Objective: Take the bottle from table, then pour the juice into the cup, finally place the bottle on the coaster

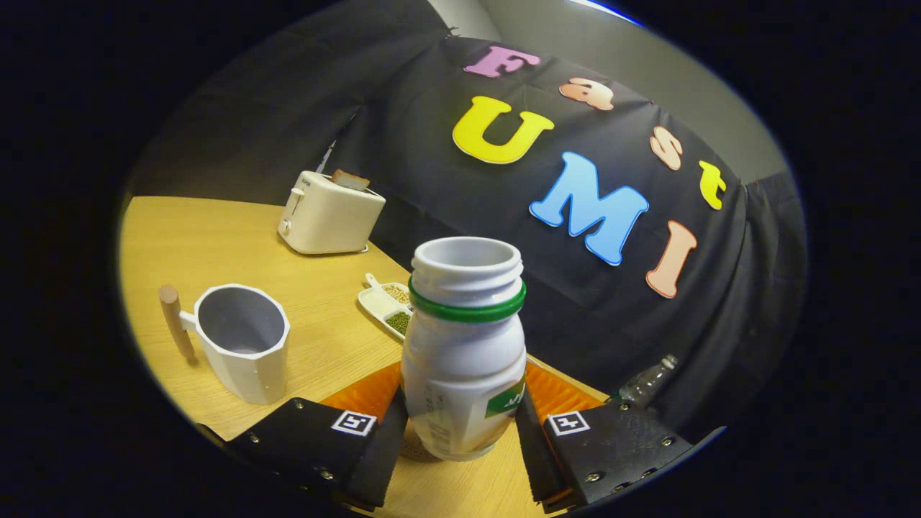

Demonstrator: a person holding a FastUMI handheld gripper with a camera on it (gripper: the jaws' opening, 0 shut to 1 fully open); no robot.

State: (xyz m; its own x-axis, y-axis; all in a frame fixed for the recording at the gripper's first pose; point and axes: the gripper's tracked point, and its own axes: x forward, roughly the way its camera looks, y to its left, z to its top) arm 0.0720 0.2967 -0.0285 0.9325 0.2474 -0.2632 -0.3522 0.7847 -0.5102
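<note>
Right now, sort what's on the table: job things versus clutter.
For the job: bottle, open-topped, held between the shut jaws of the gripper; cup; orange coaster behind the bottle.

Just lying about: toaster; tray of beans; clear bottle.

You have the bottle (464,352) between the two fingers of the gripper (460,435), both pressing on its sides, its base just above the table (216,230). Take the bottle as your landmark. The coaster (554,392) lies on the table right behind it. The cup (241,342) stands to its left, well apart. The divided dish (387,301) lies behind the bottle, slightly left. The toaster (329,214) stands farther back and left, beyond the dish.
</note>
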